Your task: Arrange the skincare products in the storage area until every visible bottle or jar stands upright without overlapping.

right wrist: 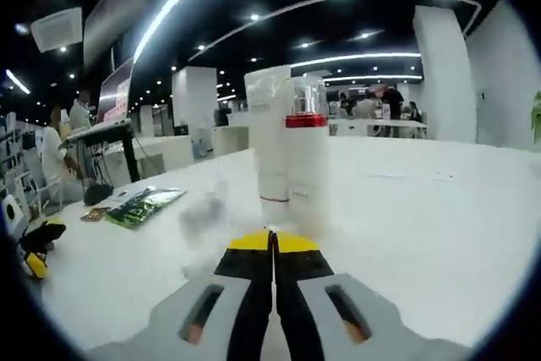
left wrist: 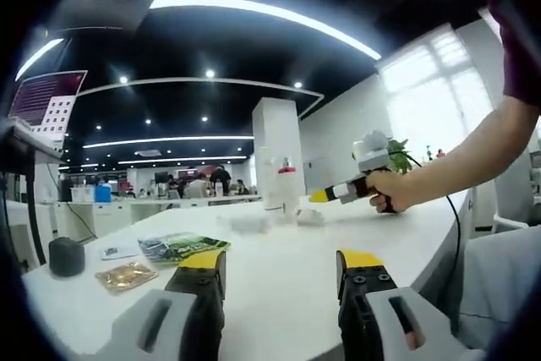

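Note:
On the white table (left wrist: 279, 293) stand a tall white bottle (right wrist: 269, 137) and a bottle with a red band and clear cap (right wrist: 306, 158), close together and upright. They show far off as the pair of bottles (left wrist: 281, 185) in the left gripper view. A blurred clear jar (right wrist: 203, 213) sits left of them, and low clear jars (left wrist: 245, 224) rest at their base. My right gripper (right wrist: 272, 241) is shut with nothing in it, just short of the bottles. A hand holds the right gripper (left wrist: 321, 196) beside them. My left gripper (left wrist: 281, 264) is open, well back from the bottles.
A green packet (left wrist: 182, 247), a gold packet (left wrist: 125, 275), a white card (left wrist: 118, 251) and a dark grey object (left wrist: 66, 257) lie at the table's left. The person's arm (left wrist: 473, 154) reaches in from the right. Desks and people fill the office behind.

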